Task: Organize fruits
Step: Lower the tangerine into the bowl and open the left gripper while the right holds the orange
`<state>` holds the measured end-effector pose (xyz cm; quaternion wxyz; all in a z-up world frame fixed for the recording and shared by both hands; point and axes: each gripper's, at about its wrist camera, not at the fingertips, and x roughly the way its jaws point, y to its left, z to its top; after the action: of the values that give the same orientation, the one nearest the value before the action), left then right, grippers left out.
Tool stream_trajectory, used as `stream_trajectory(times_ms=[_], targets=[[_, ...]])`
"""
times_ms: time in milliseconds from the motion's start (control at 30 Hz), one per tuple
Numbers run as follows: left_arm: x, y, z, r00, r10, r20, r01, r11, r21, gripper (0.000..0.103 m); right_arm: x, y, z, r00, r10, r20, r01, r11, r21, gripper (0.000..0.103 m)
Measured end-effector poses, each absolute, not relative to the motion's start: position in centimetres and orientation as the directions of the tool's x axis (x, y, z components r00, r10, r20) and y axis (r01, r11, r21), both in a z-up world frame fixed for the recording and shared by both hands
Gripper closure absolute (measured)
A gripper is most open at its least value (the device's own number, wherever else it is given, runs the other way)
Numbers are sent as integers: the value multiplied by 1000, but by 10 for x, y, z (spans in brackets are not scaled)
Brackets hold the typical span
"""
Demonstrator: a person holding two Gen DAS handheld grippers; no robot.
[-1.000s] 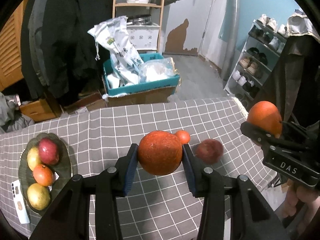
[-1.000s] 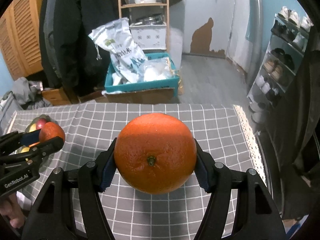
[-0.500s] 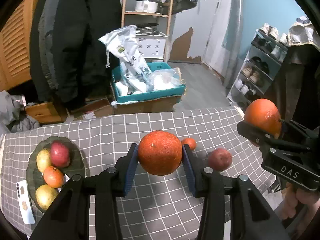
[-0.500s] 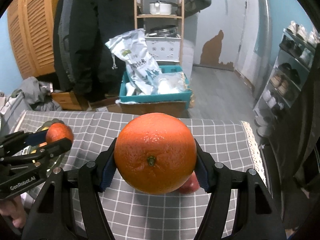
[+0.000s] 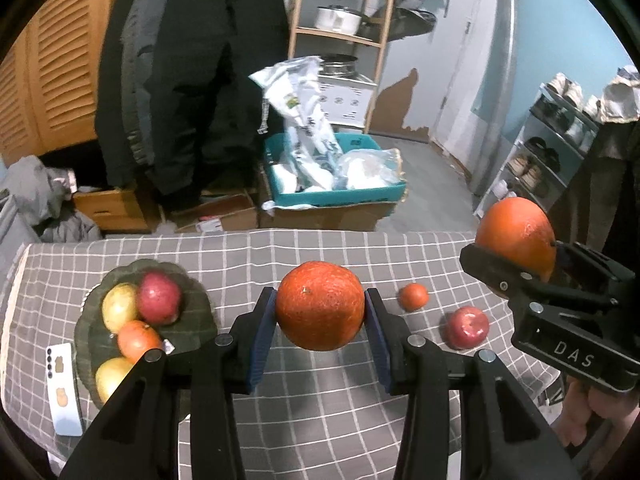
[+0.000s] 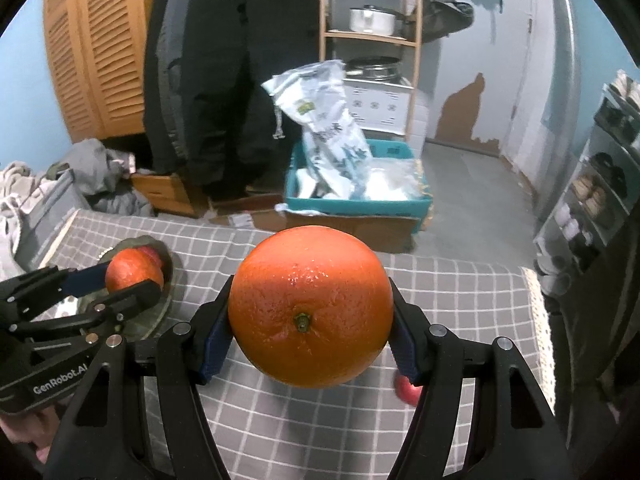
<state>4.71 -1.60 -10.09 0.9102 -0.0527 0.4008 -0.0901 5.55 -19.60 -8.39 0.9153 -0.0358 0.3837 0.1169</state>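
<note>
My left gripper [image 5: 320, 320] is shut on a dark orange [image 5: 320, 306], held above the checked tablecloth. My right gripper [image 6: 310, 328] is shut on a bigger bright orange [image 6: 310, 312], which also shows at the right of the left wrist view as the big orange [image 5: 516, 236]. A dark green plate [image 5: 196, 304] at the table's left holds a red apple [image 5: 158, 298], two yellow fruits and a small orange [image 5: 138, 340]. On the cloth lie a small tangerine [image 5: 414, 297] and a red apple [image 5: 467, 327], right of the held dark orange.
A white phone [image 5: 62, 388] lies beside the plate at the table's left edge. Beyond the table's far edge stand a teal box of bags [image 5: 332, 176], a hanging dark coat [image 5: 188, 80], a wooden shelf and a shoe rack [image 5: 560, 148]. A person's hand [image 5: 600, 412] holds the right gripper.
Both grippers have drawn back and up a little with their oranges still held. The plate, tangerine and apple now sit more toward the middle of the left wrist view.
</note>
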Motion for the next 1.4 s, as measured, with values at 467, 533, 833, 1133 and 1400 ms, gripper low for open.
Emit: stream_trajectory(times_ms=[467, 533, 833, 1133, 1400], targets=[[45, 53, -110, 670, -131, -730, -11, 983, -186, 59, 74, -124, -89, 635, 267, -725, -354, 935, 34, 36], [44, 60, -111, 671, -121, -732, -27, 982, -187, 59, 75, -116, -90, 630, 275, -726, -367, 930, 34, 36], [38, 95, -118, 670, -72, -739, -100, 978, -185, 59, 82, -76, -98, 595, 316, -739, -424, 904, 45, 36], [41, 121, -143, 626, -35, -779, -163, 971, -174, 59, 96, -47, -119, 544, 337, -768, -451, 889, 71, 36], [47, 135, -180, 557, -32, -830, -202, 964, -172, 59, 109, -27, -149, 478, 355, -803, -463, 879, 113, 36]])
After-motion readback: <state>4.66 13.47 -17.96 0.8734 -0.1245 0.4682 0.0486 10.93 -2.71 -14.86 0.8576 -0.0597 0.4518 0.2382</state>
